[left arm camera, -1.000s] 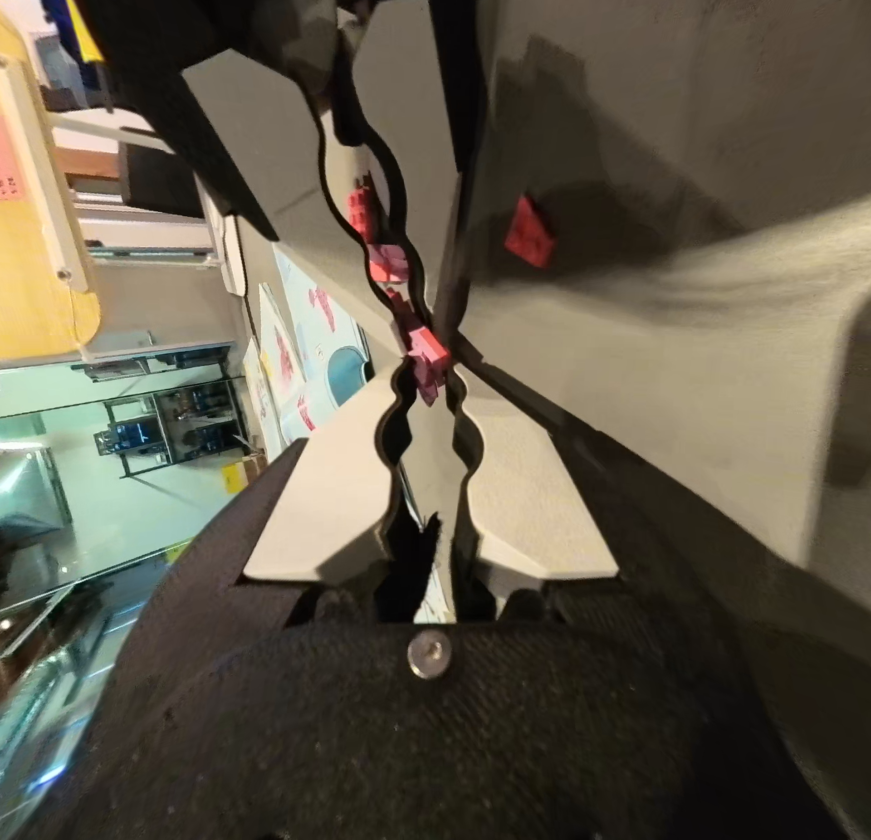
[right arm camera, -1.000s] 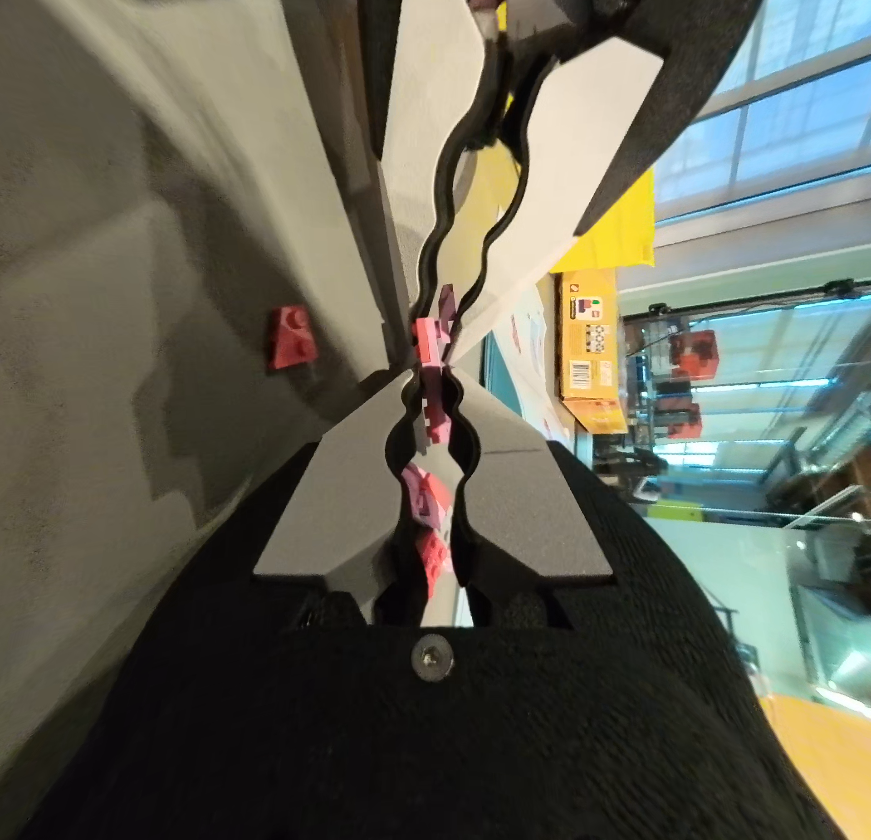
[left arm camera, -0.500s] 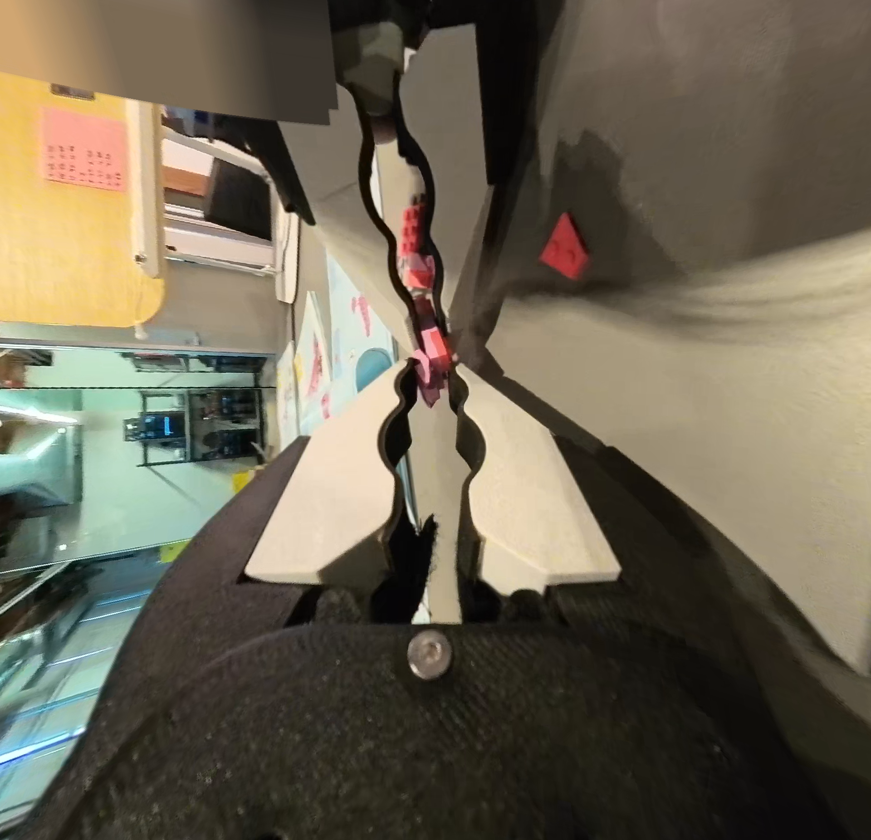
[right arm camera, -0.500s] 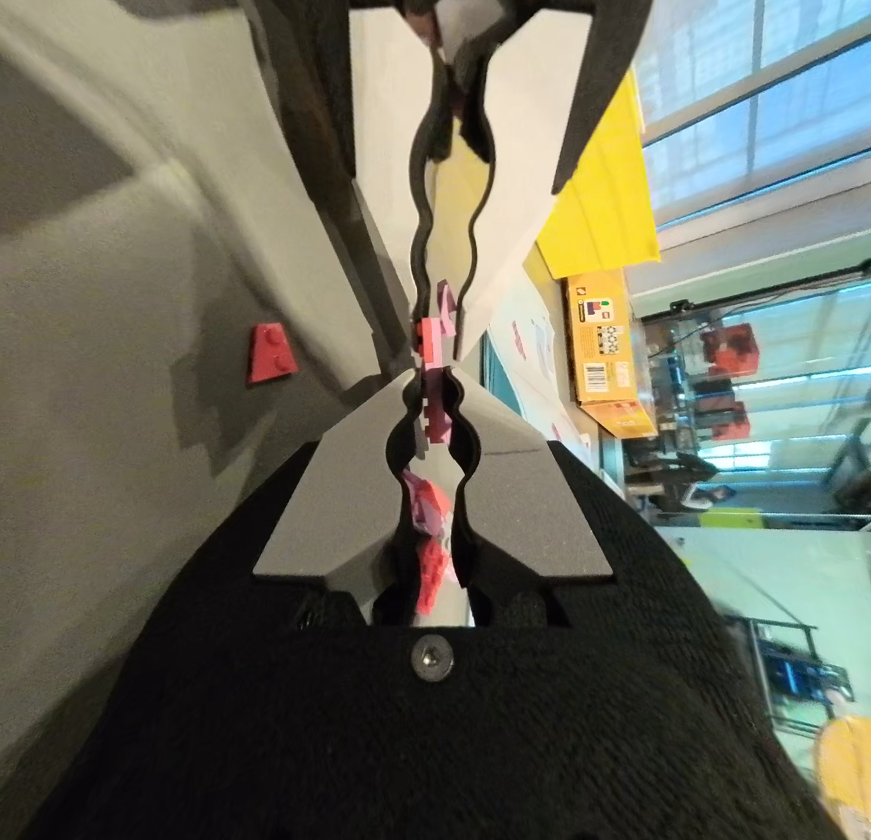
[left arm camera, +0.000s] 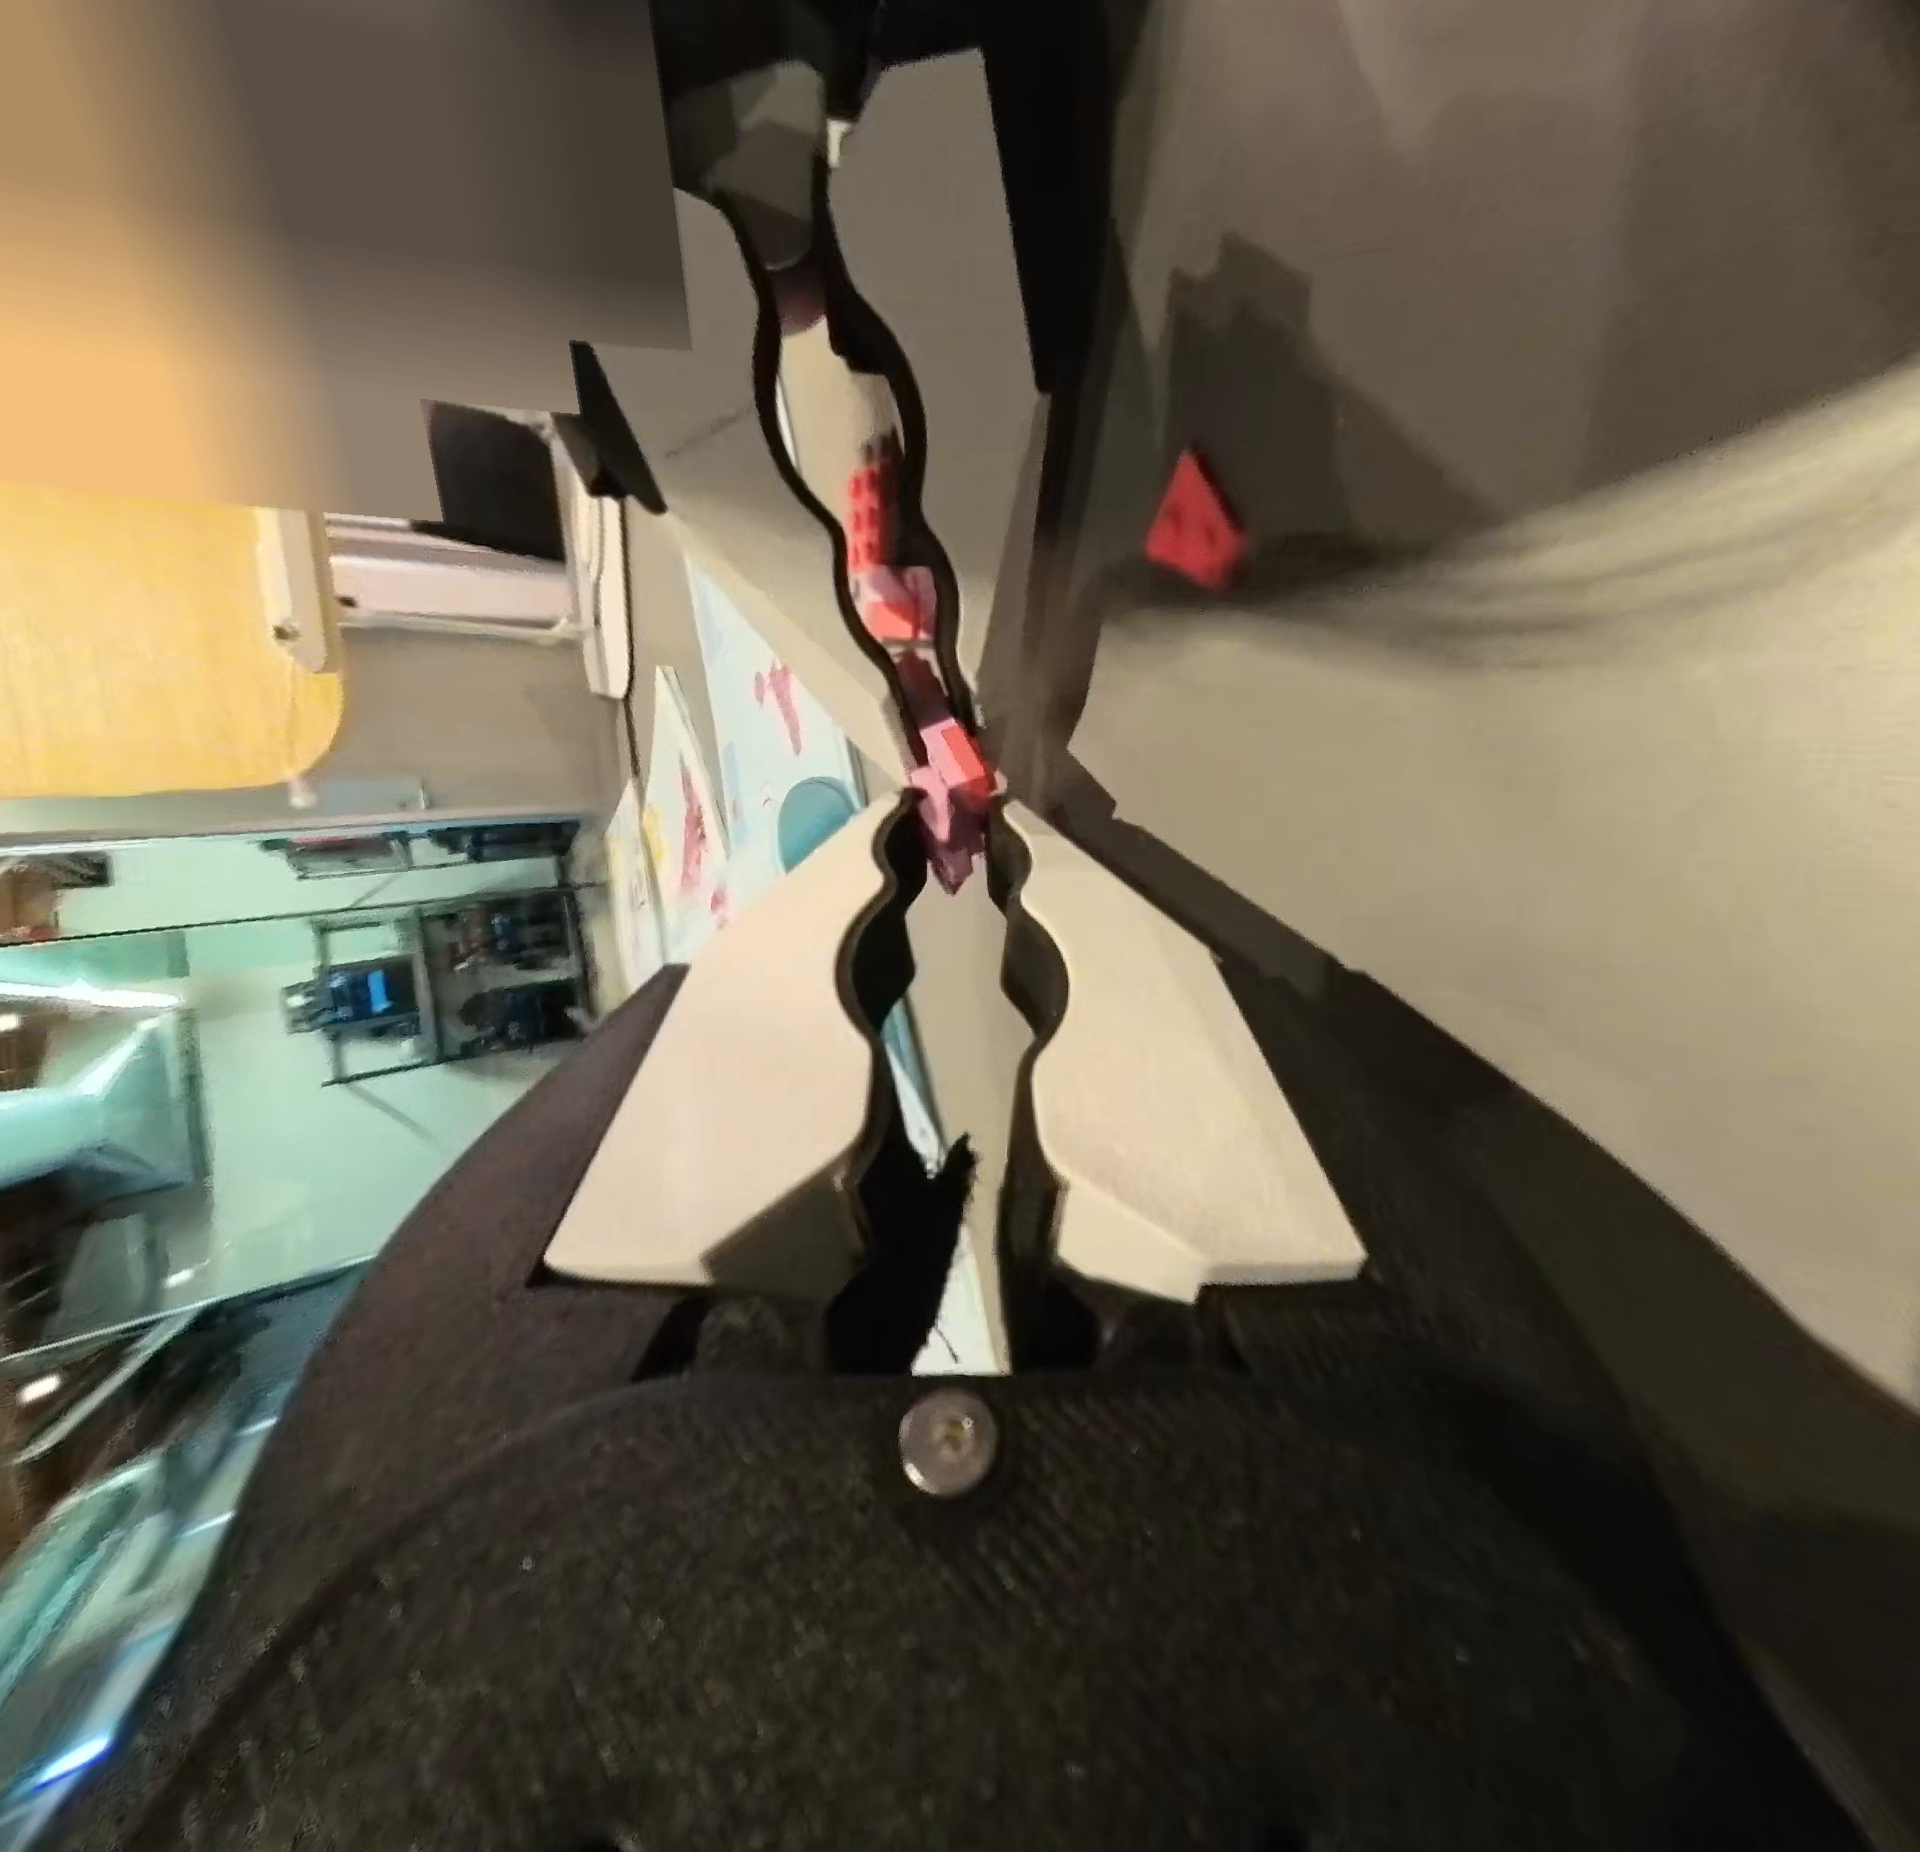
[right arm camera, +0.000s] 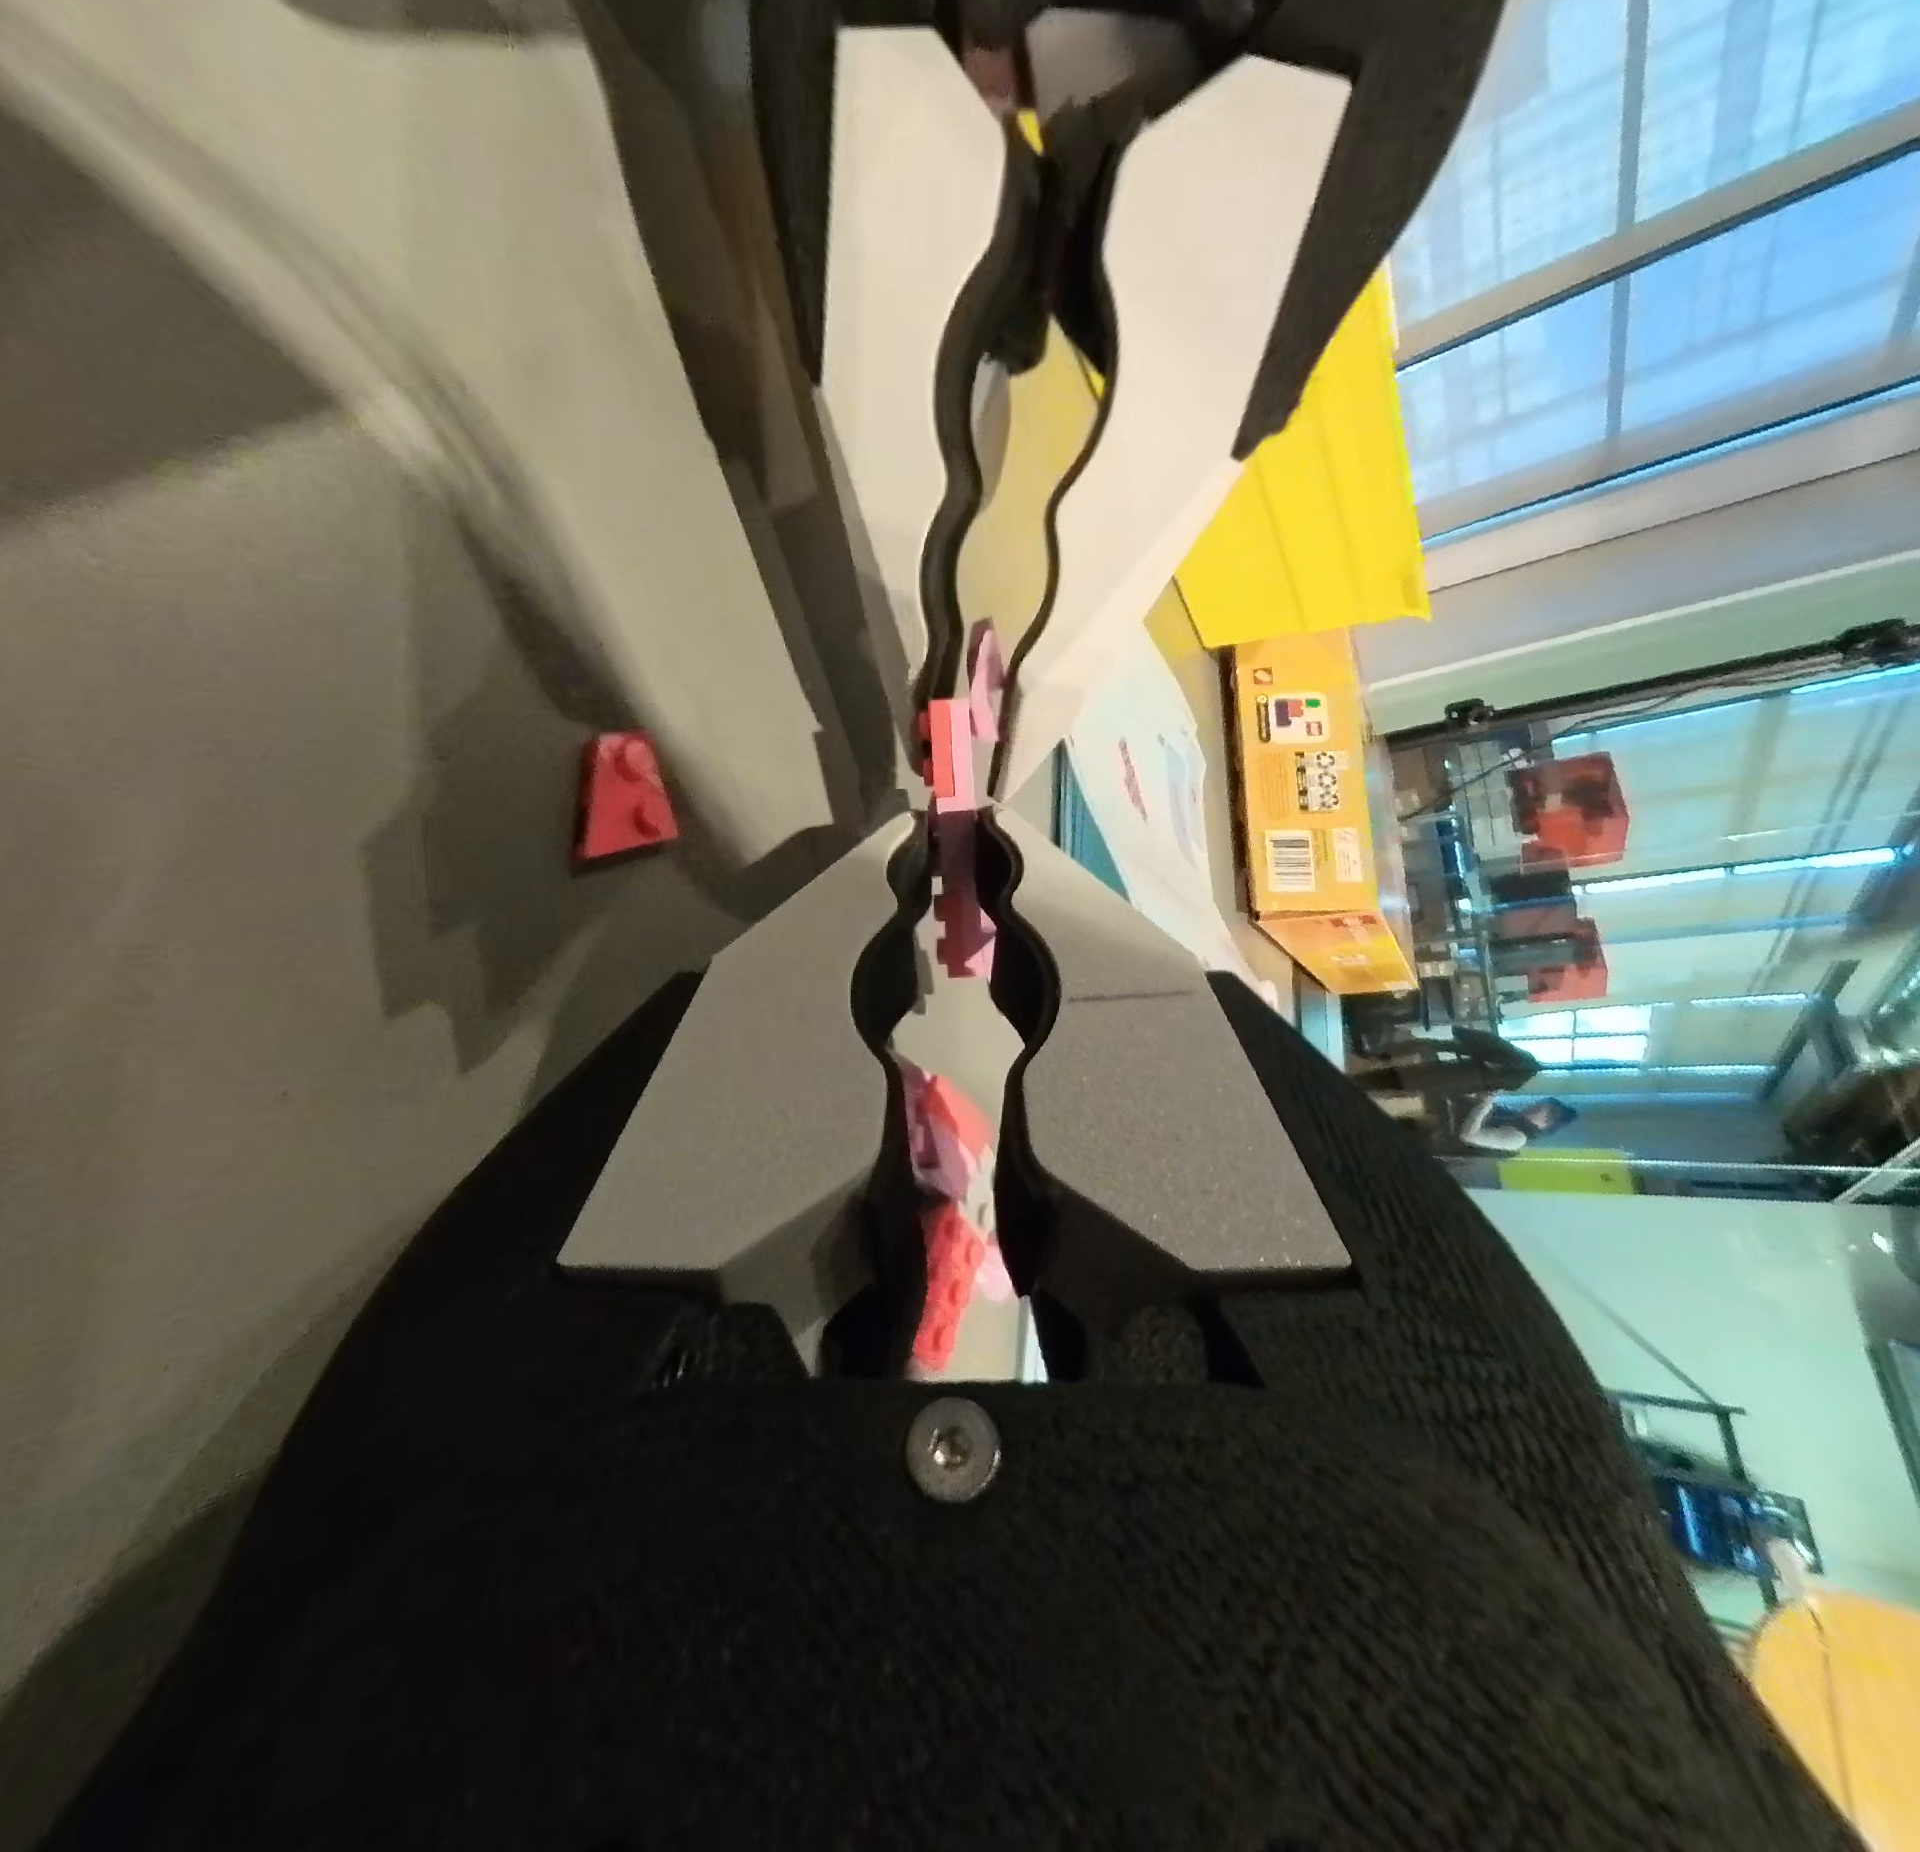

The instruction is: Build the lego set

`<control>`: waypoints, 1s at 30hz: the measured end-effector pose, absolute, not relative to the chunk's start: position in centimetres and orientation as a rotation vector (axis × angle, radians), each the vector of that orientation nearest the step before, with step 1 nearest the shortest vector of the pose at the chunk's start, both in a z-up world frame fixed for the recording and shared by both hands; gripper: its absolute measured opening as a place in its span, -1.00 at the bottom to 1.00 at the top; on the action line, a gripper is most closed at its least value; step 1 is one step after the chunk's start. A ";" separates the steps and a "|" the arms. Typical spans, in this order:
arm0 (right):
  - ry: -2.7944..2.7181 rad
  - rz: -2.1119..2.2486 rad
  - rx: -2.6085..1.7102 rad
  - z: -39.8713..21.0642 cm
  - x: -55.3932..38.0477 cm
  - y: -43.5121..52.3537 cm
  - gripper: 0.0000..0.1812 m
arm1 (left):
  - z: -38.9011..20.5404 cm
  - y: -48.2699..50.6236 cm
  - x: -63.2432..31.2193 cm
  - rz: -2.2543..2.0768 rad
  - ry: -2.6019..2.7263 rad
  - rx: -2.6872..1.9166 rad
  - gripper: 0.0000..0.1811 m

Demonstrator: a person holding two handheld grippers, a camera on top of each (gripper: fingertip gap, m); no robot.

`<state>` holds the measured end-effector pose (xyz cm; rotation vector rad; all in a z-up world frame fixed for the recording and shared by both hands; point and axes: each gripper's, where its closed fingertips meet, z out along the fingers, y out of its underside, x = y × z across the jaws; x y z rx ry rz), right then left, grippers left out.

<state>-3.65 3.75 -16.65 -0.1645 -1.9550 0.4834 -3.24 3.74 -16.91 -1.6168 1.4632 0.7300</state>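
1. Pinching one pink-and-red lego assembly (right arm camera: 961, 846) from both ends, off the desk (right arm camera: 260, 867): my right tongs (right arm camera: 954, 831) narrow on one end, my left tongs (left arm camera: 951, 826) narrow on the other.
2. Light, rigid, but joints may pop; I'd grip flat sides.
3. Spare red wedge (right arm camera: 627, 796) lies on the desk.

Most of the lego build (right arm camera: 961, 909) sits hidden between the fingers (right arm camera: 727, 1127), the table (left arm camera: 1558, 815) is streaked with motion blur, and the box (right arm camera: 1314, 805) print is illegible.
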 end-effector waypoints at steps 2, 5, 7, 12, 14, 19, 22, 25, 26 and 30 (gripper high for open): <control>-1.942 0.497 -0.190 -16.4 -3.8 4.1 -0.93 | -16.6 4.1 -3.4 0.846 1.477 -1.589 -0.89; -1.925 0.512 -0.217 -16.0 -3.9 4.3 -0.93 | -16.5 4.2 -3.5 0.925 1.487 -1.562 -0.90; -1.932 0.512 -0.218 -16.1 -4.0 4.2 -0.93 | -16.5 4.2 -3.5 0.913 1.480 -1.571 -0.90; -1.944 0.509 -0.199 -16.5 -3.9 3.8 -0.93 | -16.6 4.0 -3.3 0.776 1.415 -1.583 -0.87; -1.946 0.524 -0.211 -16.4 -3.9 3.9 -0.94 | -16.4 4.2 -3.4 0.829 1.414 -1.546 -0.85; -1.941 0.535 -0.218 -16.3 -4.0 4.0 -0.94 | -15.8 4.2 -3.2 0.804 1.366 -1.535 -0.80; -1.935 0.524 -0.215 -16.3 -4.1 4.1 -0.94 | -15.3 4.1 -3.4 0.770 1.326 -1.535 -0.72; -1.911 0.510 -0.193 -16.0 -4.1 4.1 -0.94 | -15.1 3.7 -3.1 0.737 1.335 -1.519 -0.76; -1.902 0.505 -0.185 -15.9 -4.1 4.1 -0.94 | -15.1 3.6 -3.0 0.742 1.346 -1.503 -0.81; -1.865 0.445 -0.130 -15.7 -4.1 4.2 -0.93 | -15.2 3.6 -2.9 0.778 1.370 -1.484 -0.86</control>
